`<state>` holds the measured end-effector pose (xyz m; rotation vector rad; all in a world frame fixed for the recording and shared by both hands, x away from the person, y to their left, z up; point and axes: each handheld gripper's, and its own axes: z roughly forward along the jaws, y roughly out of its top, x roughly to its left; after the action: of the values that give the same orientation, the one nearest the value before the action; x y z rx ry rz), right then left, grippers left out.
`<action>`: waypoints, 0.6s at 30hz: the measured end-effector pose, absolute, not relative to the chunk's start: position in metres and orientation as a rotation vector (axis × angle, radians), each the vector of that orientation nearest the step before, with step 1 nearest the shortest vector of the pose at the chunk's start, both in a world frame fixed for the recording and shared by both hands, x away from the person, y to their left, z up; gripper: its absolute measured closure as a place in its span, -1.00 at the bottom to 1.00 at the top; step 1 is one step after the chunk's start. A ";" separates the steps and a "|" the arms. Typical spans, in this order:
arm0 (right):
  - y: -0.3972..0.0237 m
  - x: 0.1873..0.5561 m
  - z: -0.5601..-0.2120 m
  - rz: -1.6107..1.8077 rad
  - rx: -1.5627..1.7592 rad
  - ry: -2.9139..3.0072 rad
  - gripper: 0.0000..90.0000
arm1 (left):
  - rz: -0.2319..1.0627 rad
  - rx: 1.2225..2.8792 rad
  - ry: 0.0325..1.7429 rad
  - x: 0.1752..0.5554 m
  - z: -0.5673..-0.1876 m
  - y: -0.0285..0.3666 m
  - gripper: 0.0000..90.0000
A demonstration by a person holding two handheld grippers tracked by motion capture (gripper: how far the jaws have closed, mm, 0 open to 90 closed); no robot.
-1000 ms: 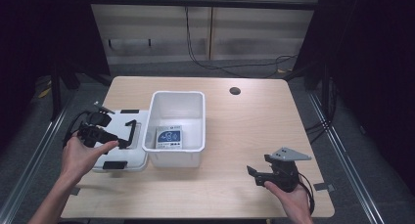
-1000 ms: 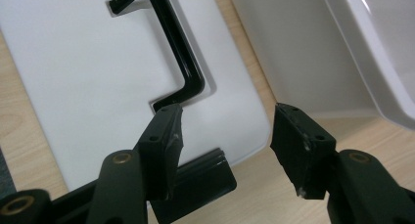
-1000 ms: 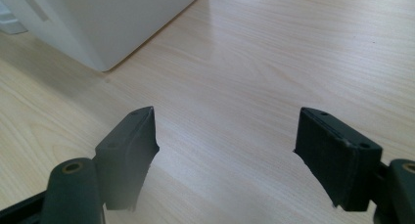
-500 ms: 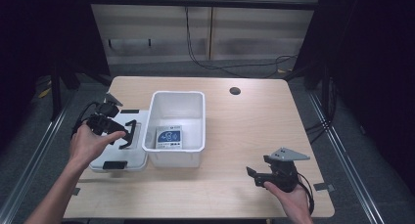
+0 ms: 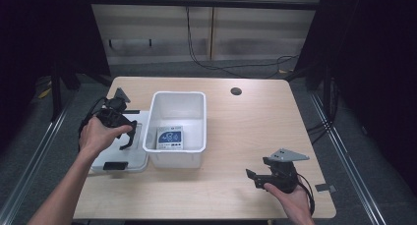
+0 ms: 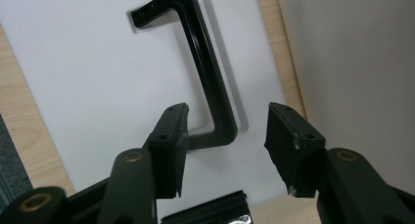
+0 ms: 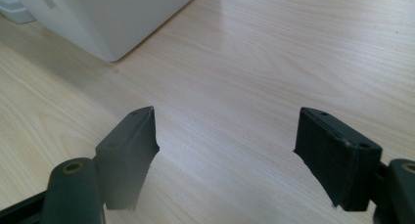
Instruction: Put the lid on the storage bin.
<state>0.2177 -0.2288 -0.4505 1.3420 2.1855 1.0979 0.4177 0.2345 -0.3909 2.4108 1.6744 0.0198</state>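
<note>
A white bin (image 5: 175, 157) stands left of the table's middle with a blue and white packet (image 5: 170, 136) flat on its floor. Its white lid (image 5: 110, 155) lies beside it on the left, with a black bent handle (image 6: 205, 72) on top. My left gripper (image 5: 126, 138) hangs over that lid. In the left gripper view, my left gripper (image 6: 225, 117) has the handle's near bend between its jaws, close to the left one. The jaws have just been closing, and the pads stand apart from the bar. My right gripper (image 5: 253, 178) rests open near the front right.
A black latch (image 5: 114, 165) sits at the lid's near edge. The bin's wall (image 6: 352, 62) rises just right of the left gripper. A round hole (image 5: 236, 91) marks the table's far side. Bare wood (image 7: 274, 62) lies between the right gripper and the bin's corner (image 7: 112, 13).
The left hand has carried its gripper to the right across the lid toward the bin, onto the black handle. The right gripper has not moved.
</note>
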 end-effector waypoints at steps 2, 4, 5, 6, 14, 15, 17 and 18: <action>-0.229 0.218 -0.451 1.094 1.346 2.189 -0.50 | 0.029 2.418 1.682 0.422 -0.392 0.230 0.16; -0.229 0.217 -0.451 1.093 1.346 2.191 -0.50 | 0.026 2.441 1.693 0.424 -0.395 0.228 0.18; -0.228 0.217 -0.451 1.092 1.347 2.192 -0.50 | 0.028 2.446 1.705 0.425 -0.396 0.226 0.19; -0.228 0.217 -0.451 1.093 1.346 2.192 -0.50 | 0.033 2.452 1.715 0.427 -0.398 0.226 0.20; -0.228 0.217 -0.451 1.090 1.342 2.200 -0.50 | 0.040 2.447 1.780 0.434 -0.406 0.223 0.26; -0.228 0.217 -0.451 1.090 1.342 2.201 -0.50 | 0.037 2.453 1.776 0.435 -0.407 0.223 0.26; -0.228 0.217 -0.452 1.090 1.342 2.204 -0.50 | 0.039 2.452 1.790 0.435 -0.409 0.221 0.26; -0.228 0.217 -0.452 1.086 1.348 2.205 -0.50 | 0.027 2.458 1.789 0.436 -0.410 0.220 0.26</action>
<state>0.2172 -0.2277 -0.4518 1.3480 2.2051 1.0859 0.4357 0.2196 -0.4103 2.4584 1.7886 0.0272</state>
